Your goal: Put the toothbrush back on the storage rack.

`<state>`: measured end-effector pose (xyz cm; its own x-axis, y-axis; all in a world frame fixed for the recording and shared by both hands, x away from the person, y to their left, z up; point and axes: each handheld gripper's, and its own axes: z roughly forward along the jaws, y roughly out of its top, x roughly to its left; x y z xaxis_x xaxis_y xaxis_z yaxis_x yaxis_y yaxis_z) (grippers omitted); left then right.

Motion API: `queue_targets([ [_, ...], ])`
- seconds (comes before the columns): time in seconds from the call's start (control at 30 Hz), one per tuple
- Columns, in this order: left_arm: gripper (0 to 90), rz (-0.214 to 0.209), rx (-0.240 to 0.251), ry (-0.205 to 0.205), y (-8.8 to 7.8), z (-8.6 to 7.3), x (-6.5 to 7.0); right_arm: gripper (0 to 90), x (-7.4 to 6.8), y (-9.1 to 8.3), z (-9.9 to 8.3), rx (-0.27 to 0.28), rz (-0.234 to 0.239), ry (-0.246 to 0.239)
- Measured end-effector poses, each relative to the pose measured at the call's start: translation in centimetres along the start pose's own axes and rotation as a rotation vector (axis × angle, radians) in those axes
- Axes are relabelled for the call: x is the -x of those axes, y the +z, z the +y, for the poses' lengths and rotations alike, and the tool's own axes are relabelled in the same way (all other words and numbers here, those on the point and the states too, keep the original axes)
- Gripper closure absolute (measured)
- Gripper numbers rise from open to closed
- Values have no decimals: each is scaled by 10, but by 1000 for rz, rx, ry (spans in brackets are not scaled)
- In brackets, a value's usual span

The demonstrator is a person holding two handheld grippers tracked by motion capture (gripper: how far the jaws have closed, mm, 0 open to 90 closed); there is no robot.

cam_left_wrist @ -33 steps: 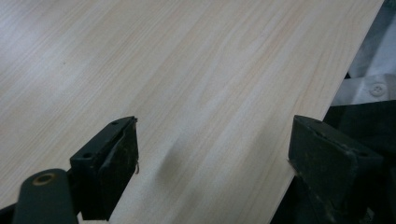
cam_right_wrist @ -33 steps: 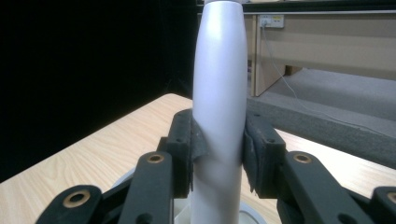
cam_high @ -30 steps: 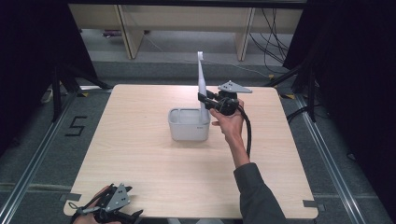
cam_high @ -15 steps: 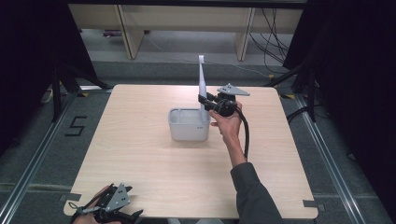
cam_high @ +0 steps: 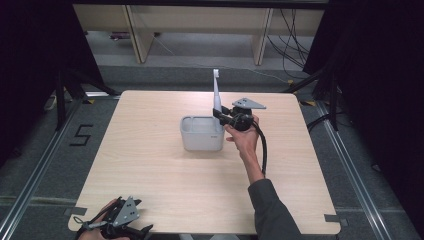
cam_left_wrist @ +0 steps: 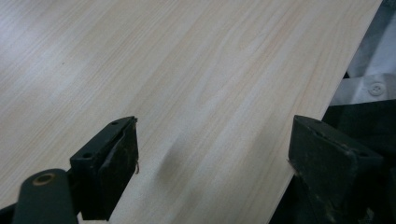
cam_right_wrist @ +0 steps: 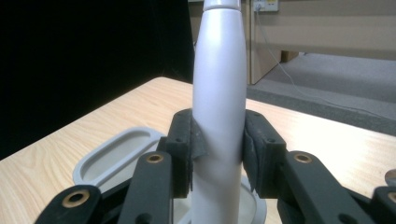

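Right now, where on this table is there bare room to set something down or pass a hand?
Most of the wooden table is bare: the wide stretch between the grey container and the near edge, and the strip left of the container. It is crowded only around the container, where the right gripper holds the upright grey handle, and at the near-left corner by the left gripper.

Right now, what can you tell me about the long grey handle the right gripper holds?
The long grey handle looks like smooth matte plastic, widest at mid-length and narrowing to a lighter tip. It stands almost upright above the grey container; its lower end is hidden. The right gripper clamps it on both sides.
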<state>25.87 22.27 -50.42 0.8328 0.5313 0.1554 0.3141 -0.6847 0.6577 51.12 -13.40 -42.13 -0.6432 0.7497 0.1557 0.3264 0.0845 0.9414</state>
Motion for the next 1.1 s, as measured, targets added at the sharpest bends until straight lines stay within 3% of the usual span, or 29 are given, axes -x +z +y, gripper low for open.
queue_targets([
  [0.13,158,-34,-7,-6,1,0,0,663,1,-1,-5,-15,2,-5],
  [0.17,158,-5,-4,-10,1,0,1,663,1,-1,-7,-18,3,2],
  [0.23,158,-7,-5,7,1,0,0,663,0,-2,-9,-29,0,14],
  [0.27,158,-6,-21,23,0,0,-1,663,1,-1,-10,-30,-1,-5],
  [0.33,158,23,-9,20,0,0,-1,663,1,-2,-12,-35,-6,-2],
  [0.37,158,8,-8,18,-1,0,-1,663,3,-2,-14,-35,-5,-24],
  [0.53,158,16,-9,15,0,0,-1,663,2,-3,-16,-44,-2,-5],
  [0.57,158,15,-8,17,-1,0,-1,663,4,-2,-16,-28,-5,-35],
  [0.6,158,10,-2,12,0,0,0,664,2,-3,-17,-36,-12,-8],
  [0.8,158,8,-11,23,-1,0,-1,664,1,-4,-17,-58,-24,-21],
  [0.83,158,10,-20,27,-1,0,-1,664,1,-3,-18,-57,-35,-50],
  [0.9,158,16,-11,15,0,0,-1,664,2,-3,-18,-61,-37,-62],
  [1.0,158,8,-15,18,0,0,0,664,2,-2,-19,-67,-36,-58],
  [1.03,158,12,-14,16,0,0,-1,664,-1,-2,-20,-85,-45,-34],
  [1.1,158,14,-11,14,0,0,-1,664,0,-1,-20,-75,-44,-50],
])
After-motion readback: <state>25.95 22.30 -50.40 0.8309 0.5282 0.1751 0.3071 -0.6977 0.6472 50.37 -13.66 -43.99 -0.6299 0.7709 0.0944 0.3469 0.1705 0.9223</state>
